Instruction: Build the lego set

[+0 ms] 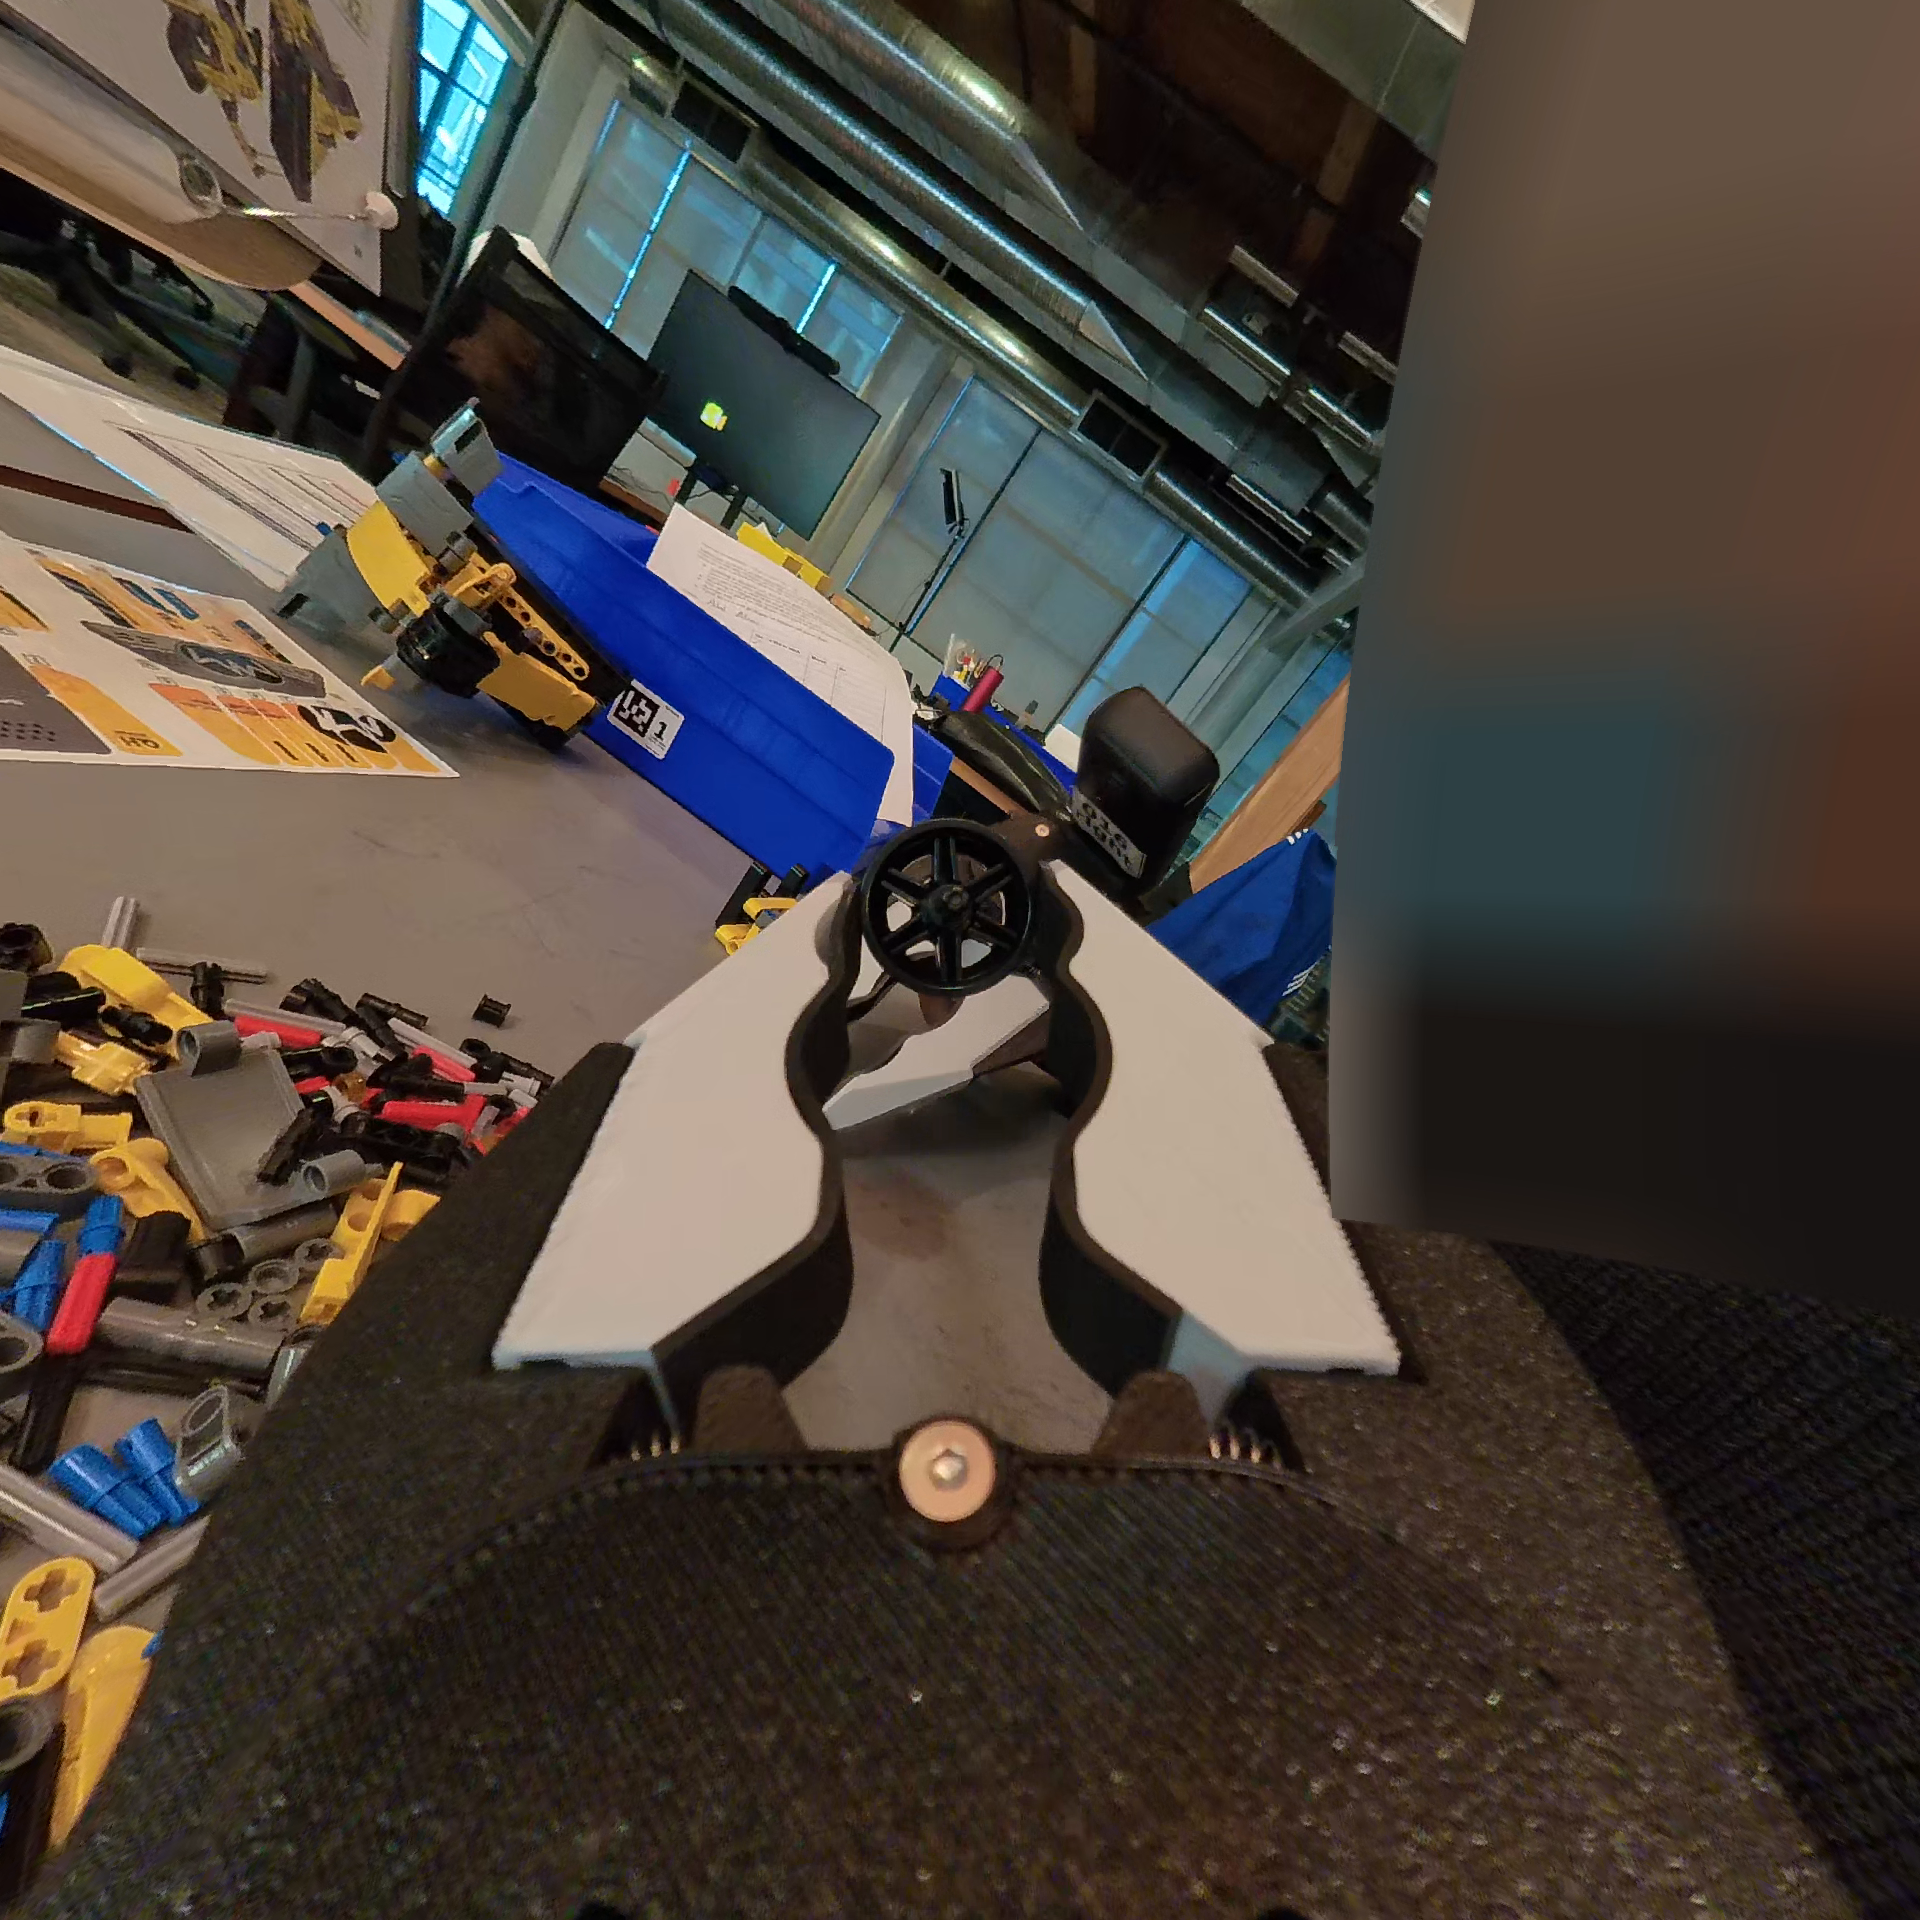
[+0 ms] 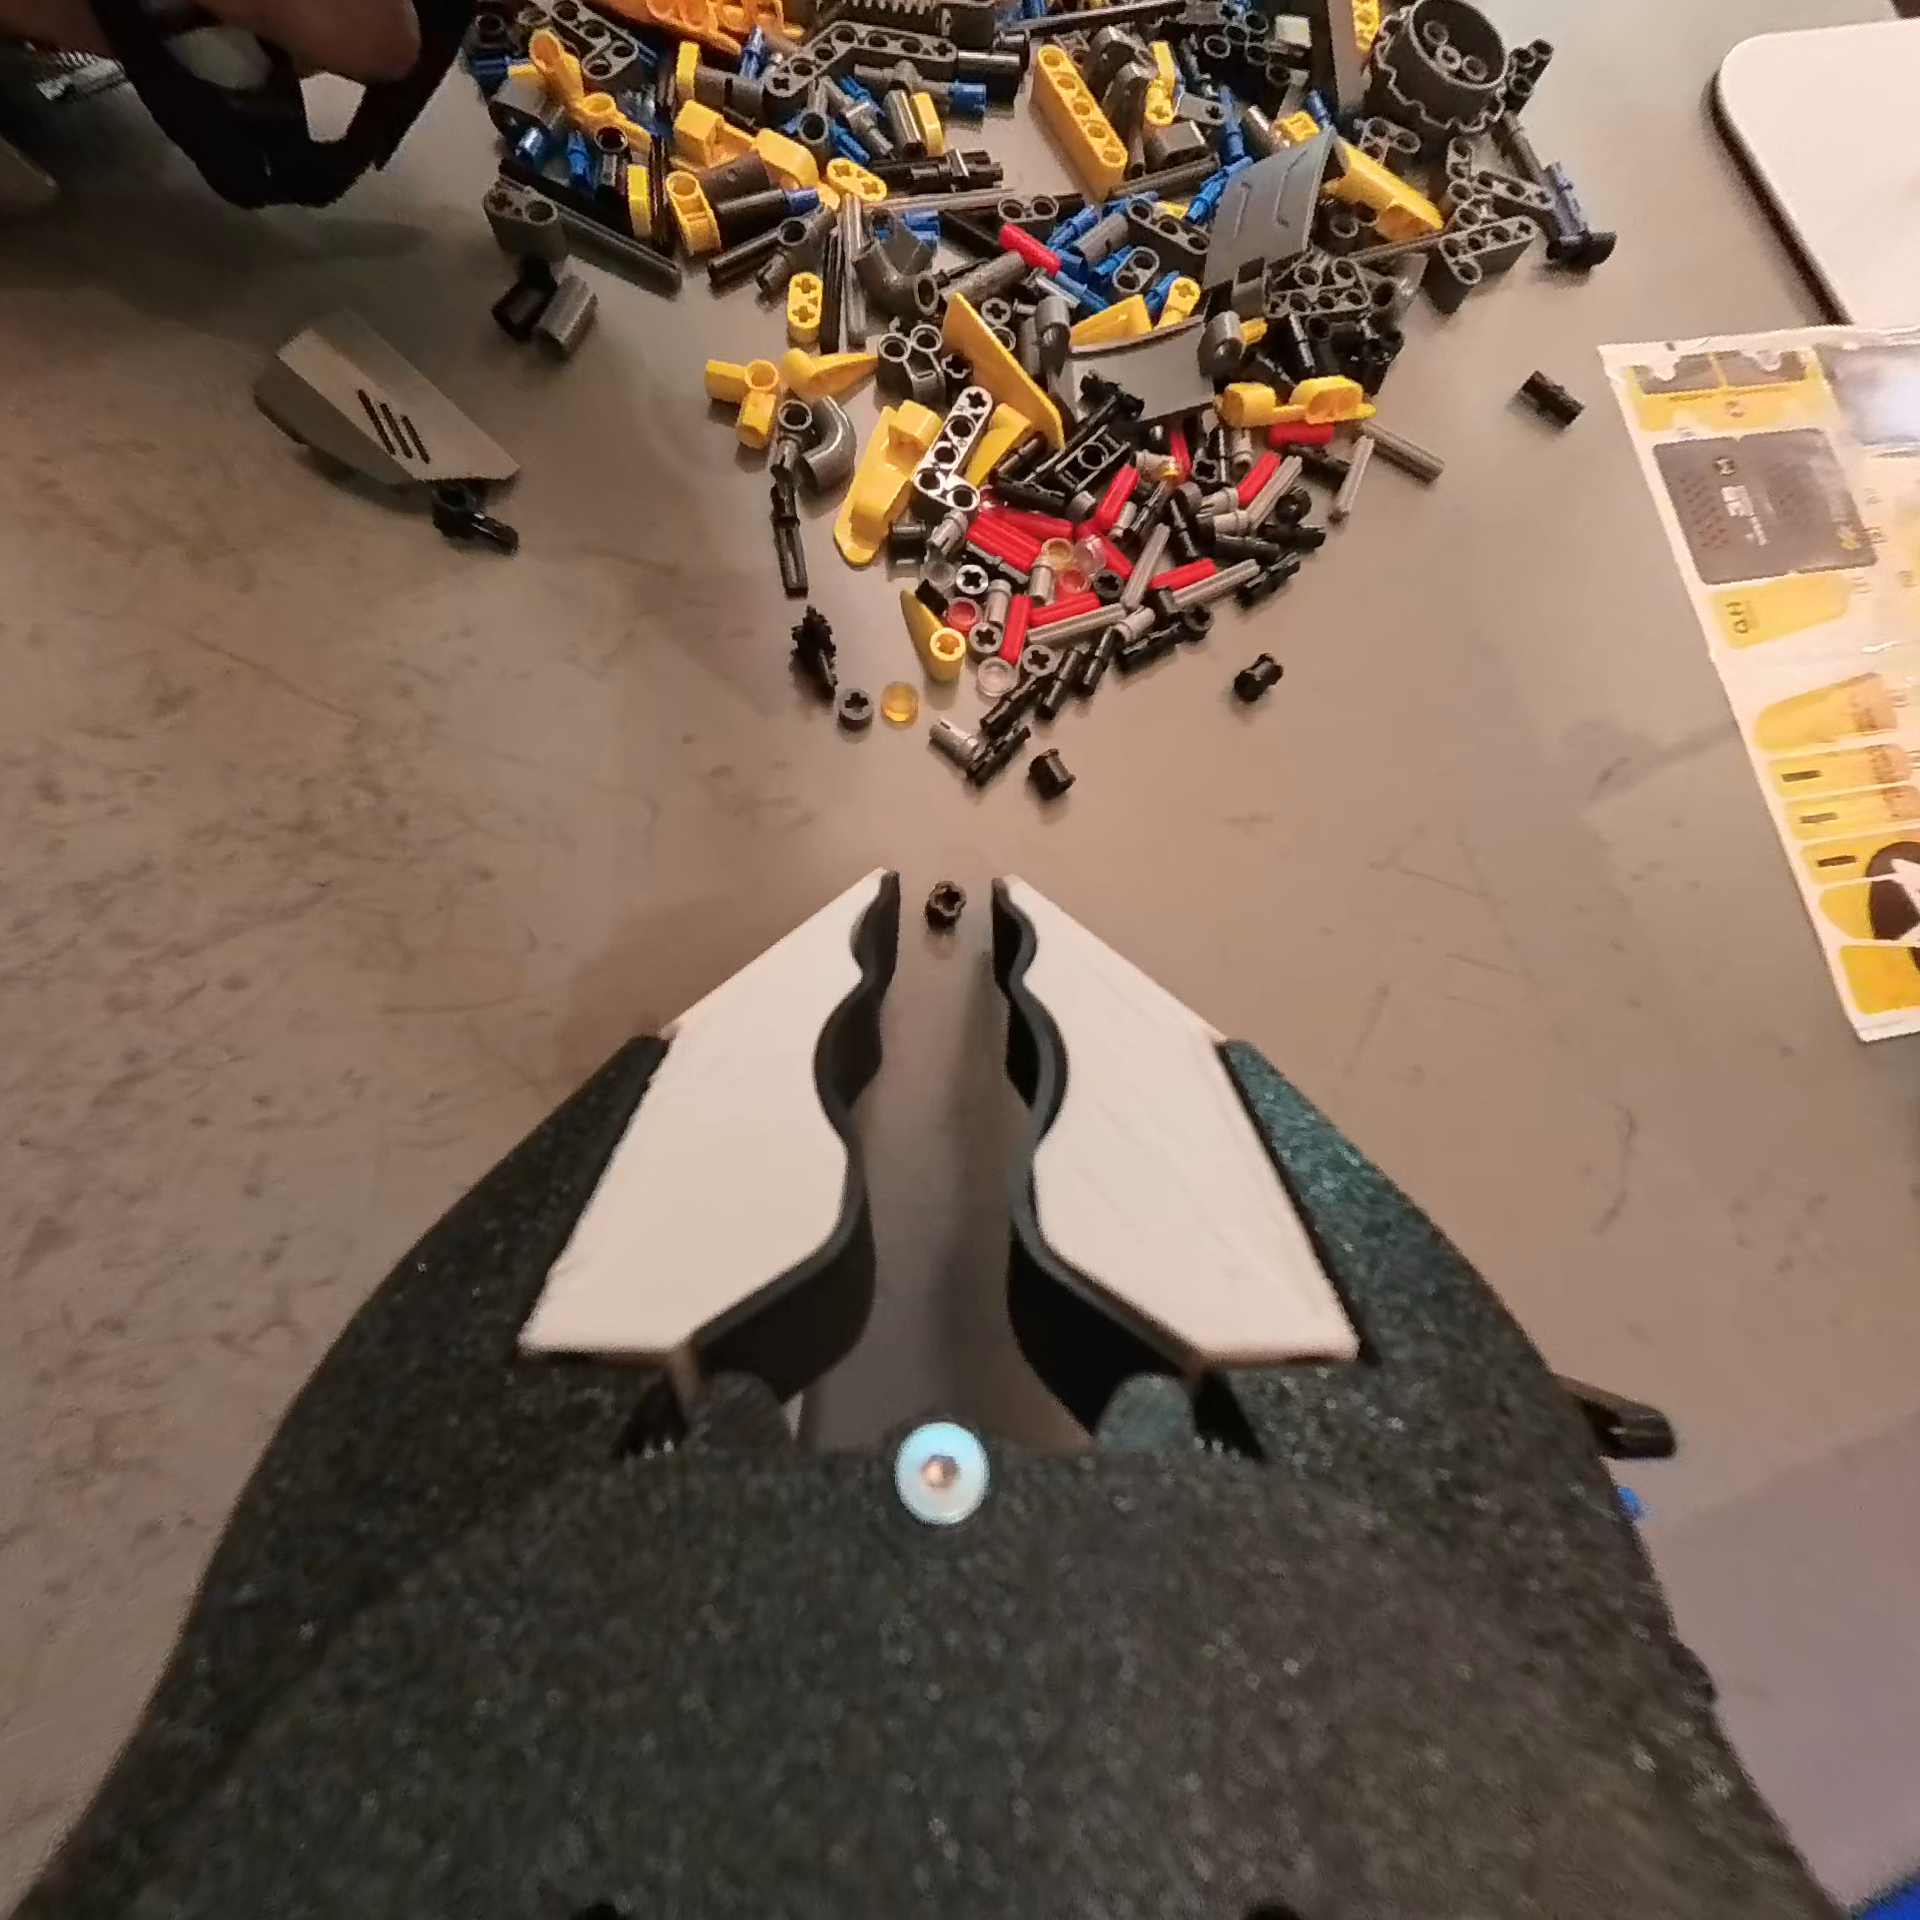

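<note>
The right tongs (image 2: 943,883) are sitting released, a small black connector (image 2: 945,902) lying on the surface (image 2: 312,831) right between their tips. The left tongs (image 1: 948,914) are grasping a black spoked wheel (image 1: 945,906), raised well off the surface.

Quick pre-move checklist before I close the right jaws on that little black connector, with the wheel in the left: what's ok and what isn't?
1. Left gripper shut on the wheel: ok.
2. Right gripper open, jaws apart: ok.
3. Connector between the right jaws, near the tips: ok.
4. Connector apart from the pile: ok.
5. Jaw height against the table: cannot tell.
6. Sticker sheet out of the jaws' way: ok.
</note>
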`<action>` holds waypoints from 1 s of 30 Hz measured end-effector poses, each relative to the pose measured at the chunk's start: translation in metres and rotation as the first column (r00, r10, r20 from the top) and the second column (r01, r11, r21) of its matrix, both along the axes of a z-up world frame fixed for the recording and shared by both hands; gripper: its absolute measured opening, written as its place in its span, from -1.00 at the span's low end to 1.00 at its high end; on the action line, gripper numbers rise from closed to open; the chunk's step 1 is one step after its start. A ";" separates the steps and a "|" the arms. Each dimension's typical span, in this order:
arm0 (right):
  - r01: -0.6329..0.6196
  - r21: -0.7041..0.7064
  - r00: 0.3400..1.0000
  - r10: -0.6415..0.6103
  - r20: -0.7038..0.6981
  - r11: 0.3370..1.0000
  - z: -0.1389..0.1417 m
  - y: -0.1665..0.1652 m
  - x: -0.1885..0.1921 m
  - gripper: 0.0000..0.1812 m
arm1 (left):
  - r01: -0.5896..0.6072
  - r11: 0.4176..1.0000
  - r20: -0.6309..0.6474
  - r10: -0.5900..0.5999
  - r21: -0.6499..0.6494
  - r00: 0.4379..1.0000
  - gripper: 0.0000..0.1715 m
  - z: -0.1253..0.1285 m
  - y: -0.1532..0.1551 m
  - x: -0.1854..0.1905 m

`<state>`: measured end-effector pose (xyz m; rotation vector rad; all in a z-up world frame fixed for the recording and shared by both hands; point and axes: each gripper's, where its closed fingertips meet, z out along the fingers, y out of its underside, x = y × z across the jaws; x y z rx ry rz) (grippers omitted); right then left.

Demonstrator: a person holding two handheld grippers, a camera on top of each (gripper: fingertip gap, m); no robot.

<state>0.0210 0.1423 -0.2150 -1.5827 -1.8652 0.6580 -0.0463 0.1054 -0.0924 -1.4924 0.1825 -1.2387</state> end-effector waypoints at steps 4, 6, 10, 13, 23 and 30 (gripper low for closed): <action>0.004 -0.005 1.000 -0.004 -0.009 1.000 0.003 0.001 0.001 -0.82 | 0.000 1.000 0.001 0.000 0.000 1.000 -0.66 0.000 0.000 0.000; 0.004 -0.015 1.000 -0.004 -0.001 1.000 0.001 0.001 0.001 -0.82 | 0.001 1.000 0.001 -0.001 0.000 1.000 -0.66 0.000 0.000 0.000; 0.000 -0.021 1.000 0.000 0.018 1.000 -0.005 -0.001 0.001 -0.85 | 0.001 1.000 0.003 -0.001 0.001 1.000 -0.65 0.000 0.000 0.000; -0.019 -0.041 0.999 0.020 0.026 0.999 -0.008 -0.007 0.000 -0.88 | 0.001 1.000 0.003 -0.001 0.002 1.000 -0.66 0.000 0.000 0.000; -0.112 -0.055 0.993 0.113 0.031 0.992 -0.009 -0.031 -0.003 -0.84 | 0.002 1.000 -0.001 -0.002 -0.002 1.000 -0.65 0.000 0.000 0.001; -0.092 -0.097 0.987 0.079 -0.137 0.991 0.024 -0.029 -0.013 -0.66 | 0.005 1.000 -0.006 -0.005 -0.003 1.000 -0.65 -0.001 -0.001 0.002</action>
